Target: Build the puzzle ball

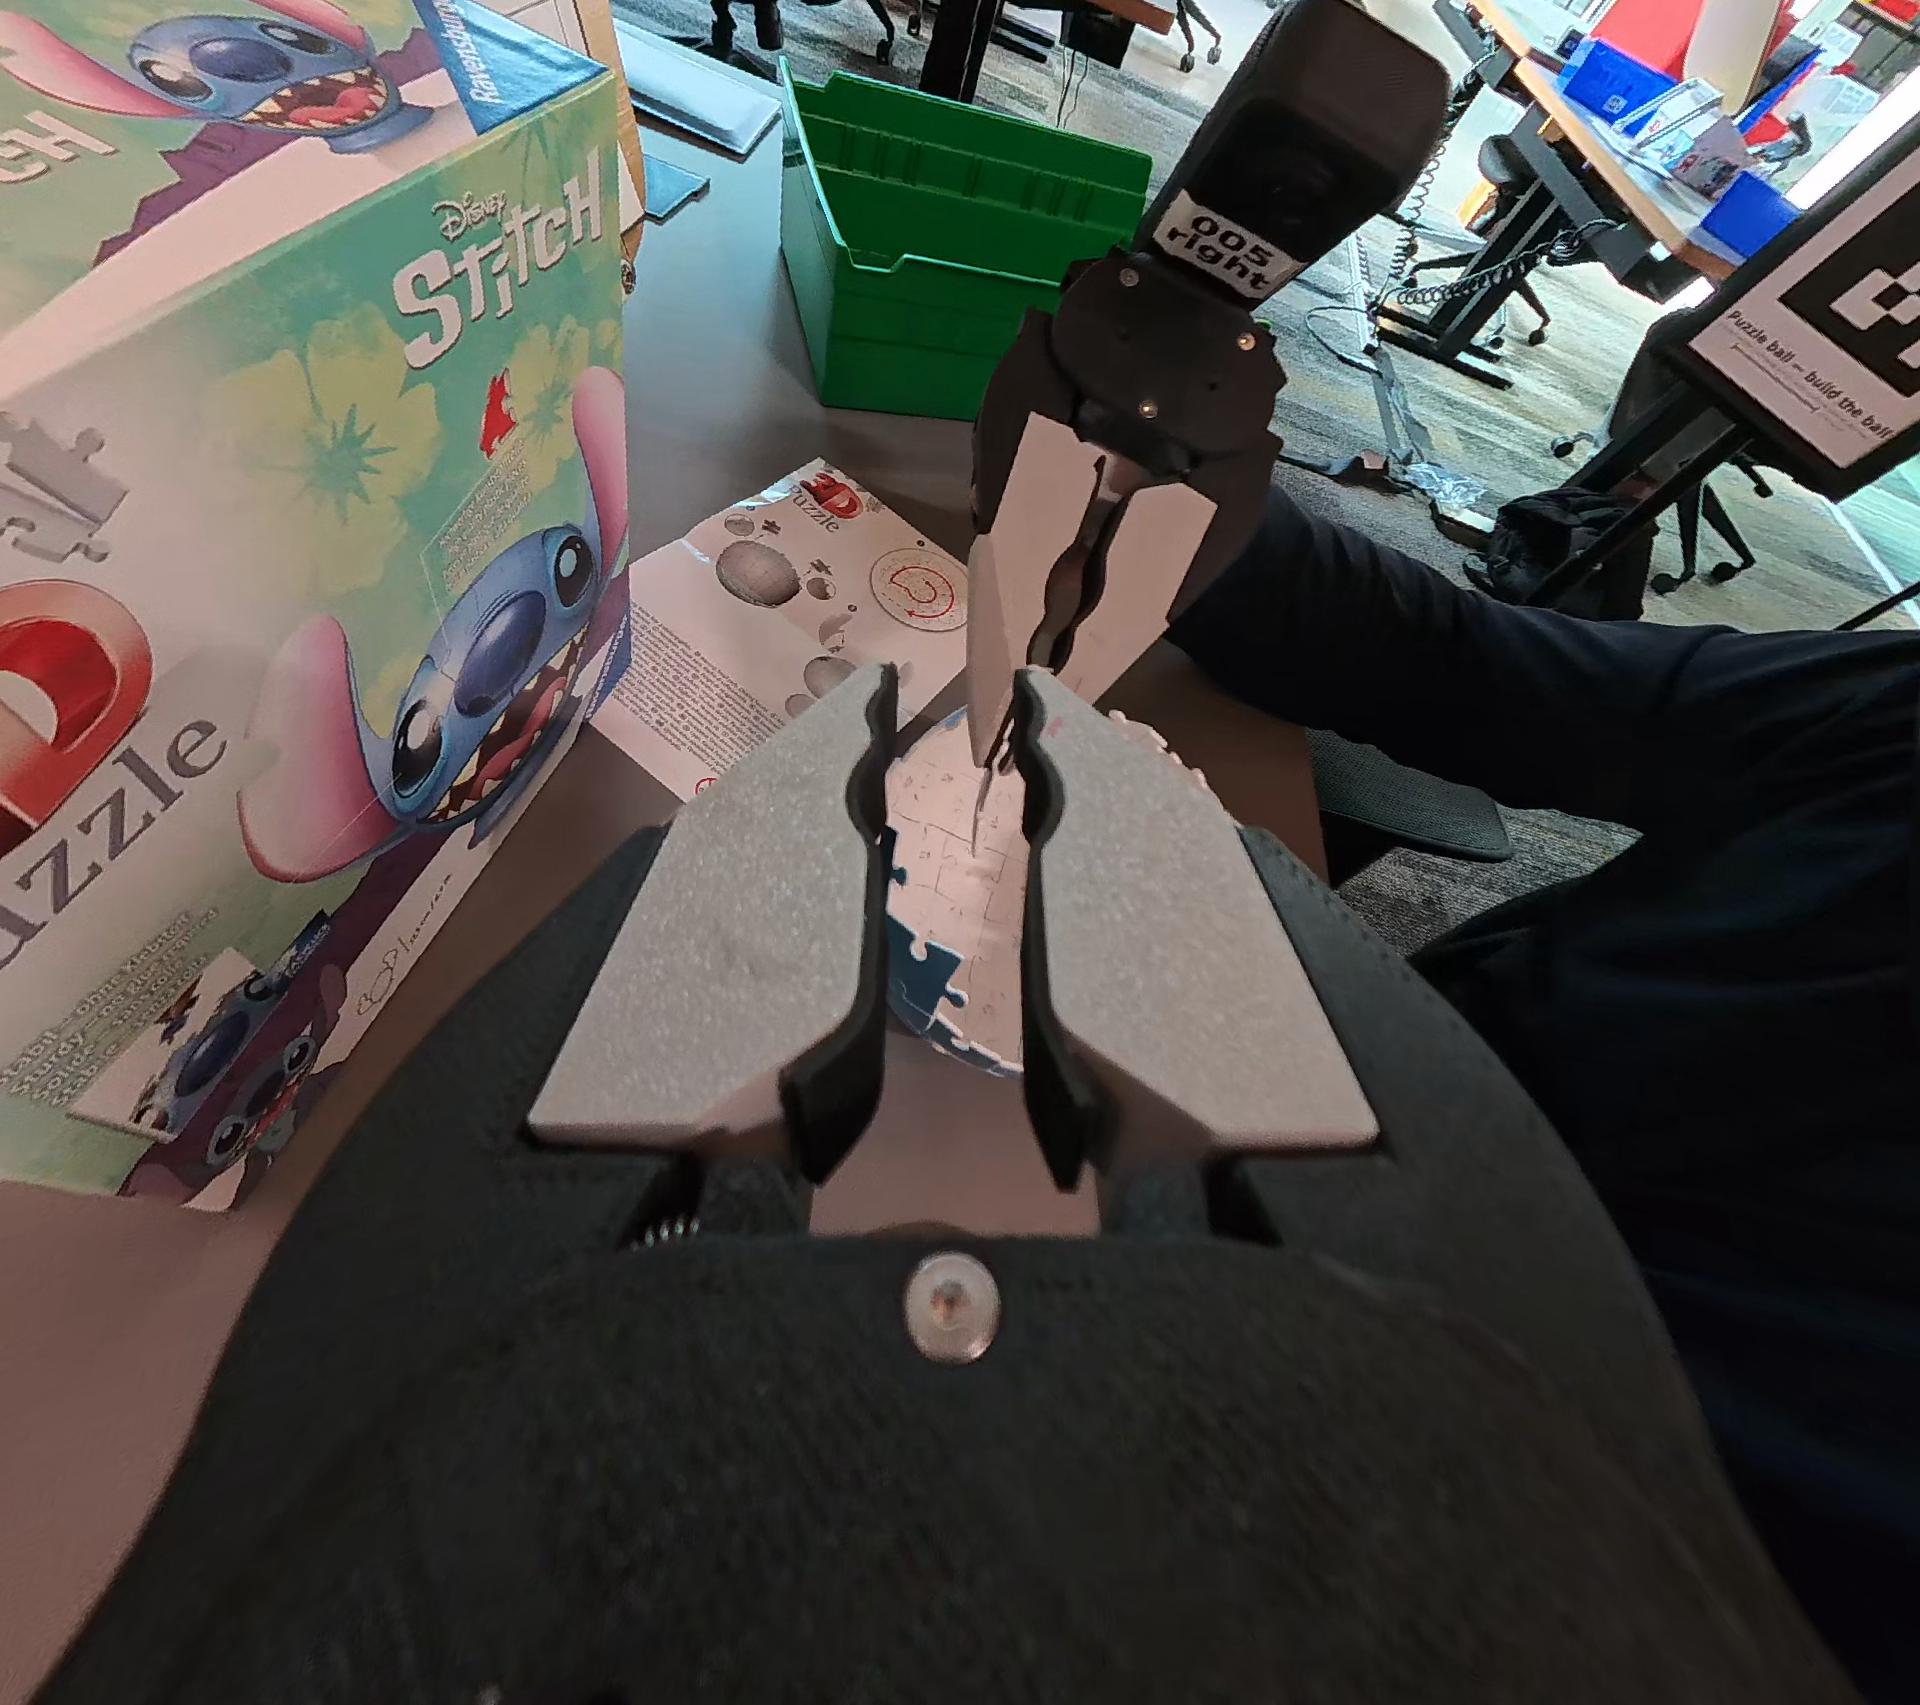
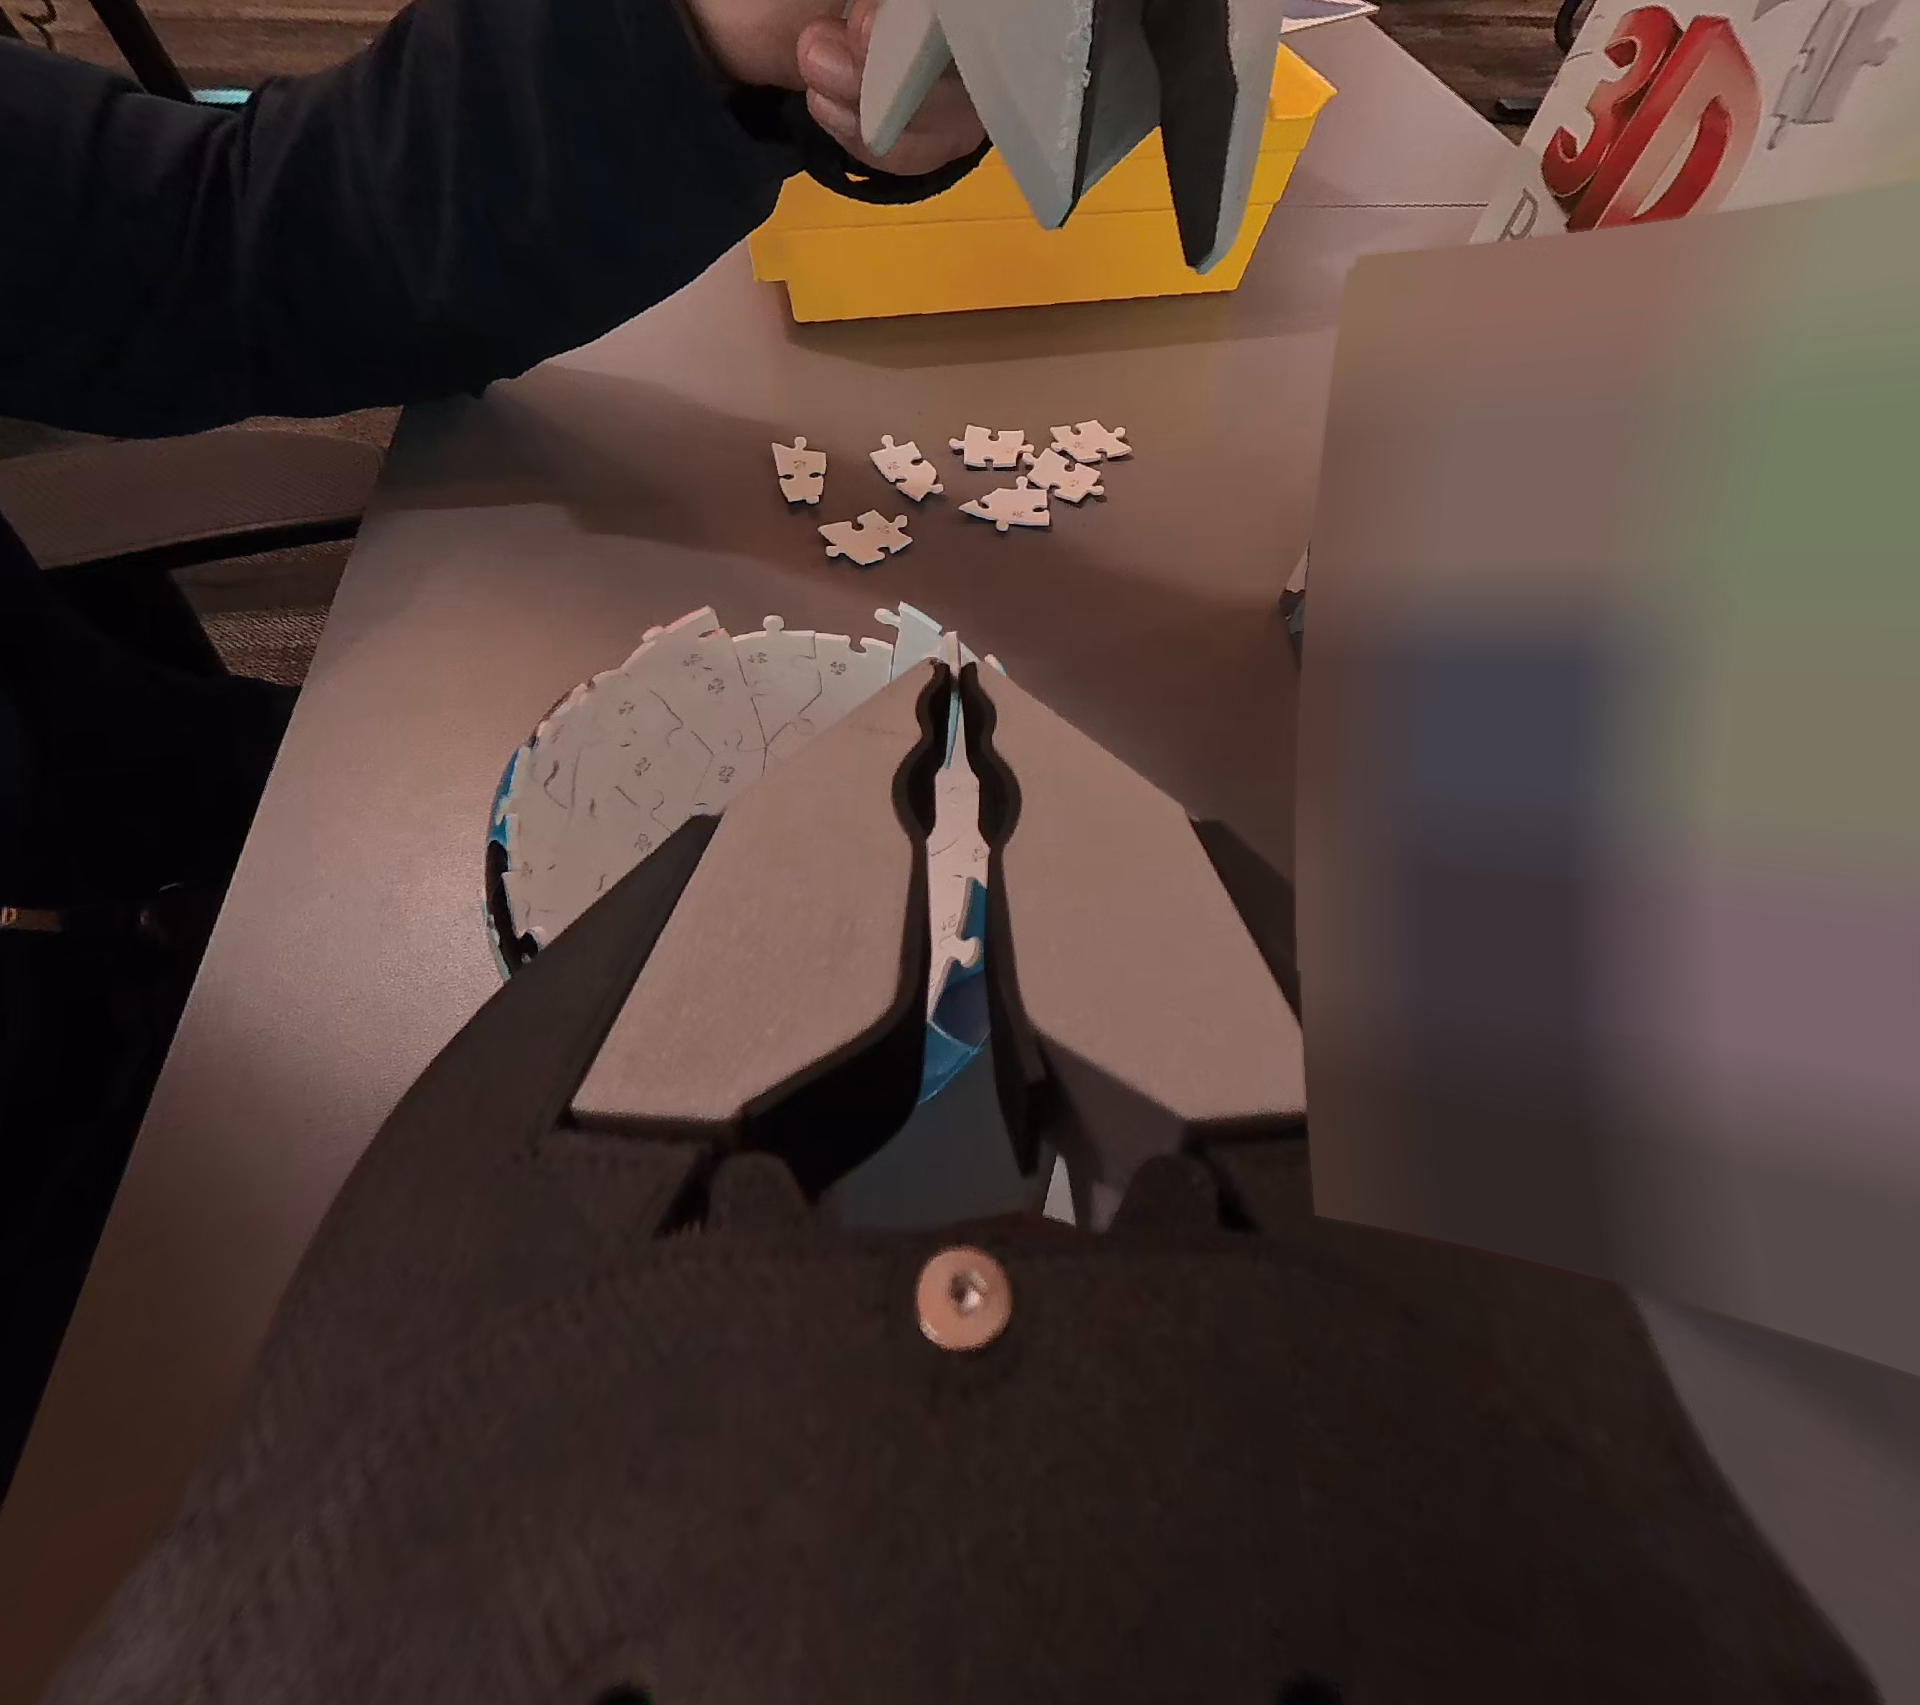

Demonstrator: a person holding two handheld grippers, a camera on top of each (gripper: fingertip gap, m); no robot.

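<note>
The half-built puzzle ball [image 2: 665,751] lies on the grey table as an open bowl, white inside and blue outside. It also shows in the left wrist view [image 1: 956,866] between my left fingers. My right gripper [image 2: 951,668] is shut on a thin white puzzle piece [image 2: 954,798] held edge-on over the bowl's far right rim. In the left wrist view the right gripper [image 1: 992,751] points down into the bowl with the piece [image 1: 982,798] sticking out of its tips. My left gripper [image 1: 956,689] is open and empty, above the bowl; it also shows in the right wrist view [image 2: 1127,242].
Several loose white pieces [image 2: 956,476] lie beyond the bowl. A yellow bin [image 2: 997,263] stands behind them. The puzzle box [image 1: 312,512] stands at the left, an instruction sheet [image 1: 769,616] and a green bin [image 1: 935,253] behind. A person's dark sleeve [image 1: 1507,720] is at the right. Some 8 cm of space lies between my two pairs of fingers.
</note>
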